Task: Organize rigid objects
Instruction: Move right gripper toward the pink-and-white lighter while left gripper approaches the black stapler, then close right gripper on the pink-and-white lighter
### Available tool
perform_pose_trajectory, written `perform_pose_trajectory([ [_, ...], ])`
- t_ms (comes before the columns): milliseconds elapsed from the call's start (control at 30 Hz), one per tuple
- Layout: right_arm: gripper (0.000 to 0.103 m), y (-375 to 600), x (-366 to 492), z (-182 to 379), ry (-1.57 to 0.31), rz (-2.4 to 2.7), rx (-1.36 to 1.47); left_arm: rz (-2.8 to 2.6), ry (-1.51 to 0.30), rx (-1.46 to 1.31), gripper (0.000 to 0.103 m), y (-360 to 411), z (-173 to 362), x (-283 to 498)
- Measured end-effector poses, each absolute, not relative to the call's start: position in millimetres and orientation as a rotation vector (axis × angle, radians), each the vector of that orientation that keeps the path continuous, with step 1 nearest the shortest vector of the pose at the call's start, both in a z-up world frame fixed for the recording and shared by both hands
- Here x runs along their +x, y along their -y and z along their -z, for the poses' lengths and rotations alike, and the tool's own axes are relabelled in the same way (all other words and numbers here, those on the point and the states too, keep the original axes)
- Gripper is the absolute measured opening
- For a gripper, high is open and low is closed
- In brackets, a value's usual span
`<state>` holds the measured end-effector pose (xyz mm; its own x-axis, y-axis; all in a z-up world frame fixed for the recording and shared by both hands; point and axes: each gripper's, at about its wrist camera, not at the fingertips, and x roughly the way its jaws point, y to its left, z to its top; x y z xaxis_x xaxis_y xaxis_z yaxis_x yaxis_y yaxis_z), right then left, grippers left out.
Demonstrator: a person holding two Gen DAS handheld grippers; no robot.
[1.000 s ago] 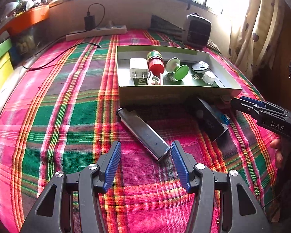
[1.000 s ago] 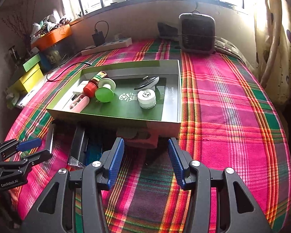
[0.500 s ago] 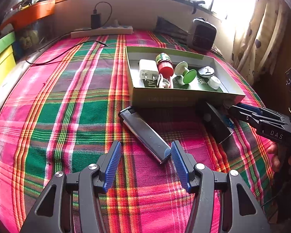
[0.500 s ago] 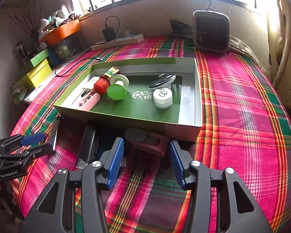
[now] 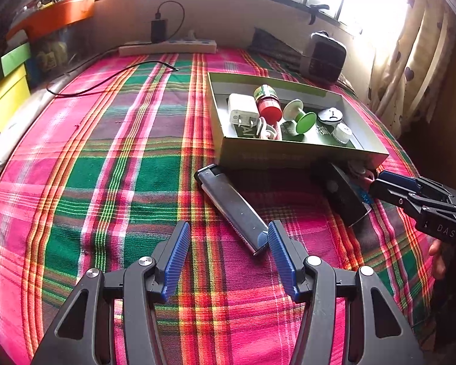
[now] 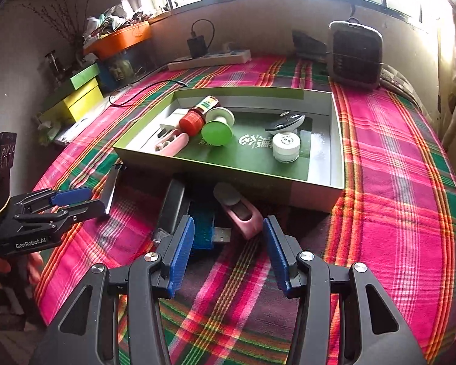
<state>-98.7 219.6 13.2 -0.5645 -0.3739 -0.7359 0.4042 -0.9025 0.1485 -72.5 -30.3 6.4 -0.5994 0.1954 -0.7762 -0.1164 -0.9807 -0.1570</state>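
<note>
Left wrist view: left gripper point(image 5: 226, 254) is held wide open, empty. Lighter point(image 5: 232, 208) lies on plaid cloth point(image 5: 106, 167), long axis diagonal, near end just inside the right pad, cap end toward green box point(image 5: 288, 155). Right gripper point(image 6: 228, 246), open and empty, is set nearer pink case point(image 6: 240, 210) and USB stick point(image 6: 209, 232).

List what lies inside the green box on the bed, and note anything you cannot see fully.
Inside the green box: white charger, red-capped bottle, green spool, black-white disc, white jar, pink item, partly hidden behind the wall.
</note>
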Motion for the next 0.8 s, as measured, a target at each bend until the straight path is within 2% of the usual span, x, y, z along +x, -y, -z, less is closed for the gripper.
perform_pose_trajectory([
  [367, 0.048, -215.4, -114.3, -4.5, -0.162, 2.445, 1.171, -2.631, 0.145, -1.310, 0.054, 24.5, -7.2, -75.7],
  [633, 0.048, -212.5, -117.4, -2.4, -0.166, 2.442, 1.183, -2.639, 0.146, -1.316, 0.054, 25.3, -6.8, -78.2],
  [733, 0.036, -211.4, -118.1, -1.5, -0.136, 2.405, 1.187, -2.641, 0.143, -1.318, 0.054, 24.5, -7.1, -79.9],
  [800, 0.034, -209.2, -116.6, -2.0, -0.153, 2.405, 1.181, -2.639, 0.147, -1.318, 0.054, 25.0, -7.0, -80.6],
])
